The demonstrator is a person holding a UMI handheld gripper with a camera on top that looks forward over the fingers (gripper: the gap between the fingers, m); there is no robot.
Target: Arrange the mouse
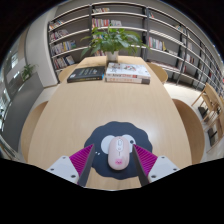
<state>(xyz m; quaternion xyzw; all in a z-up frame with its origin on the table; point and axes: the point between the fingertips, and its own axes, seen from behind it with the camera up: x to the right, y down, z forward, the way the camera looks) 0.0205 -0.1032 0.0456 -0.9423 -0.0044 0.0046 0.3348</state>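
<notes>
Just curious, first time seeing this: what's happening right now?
Fingers open. Mouse stands between them on dark mat, gaps either side. Books and plant far beyond; nothing in the way.

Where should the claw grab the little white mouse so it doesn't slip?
Probably by its two long sides, near the middle. The mouse lies flat on a round dark mat, pointing away, between the claw fingers. The claw is open, so coming straight in from the near end should let the pads close on both sides.
</notes>
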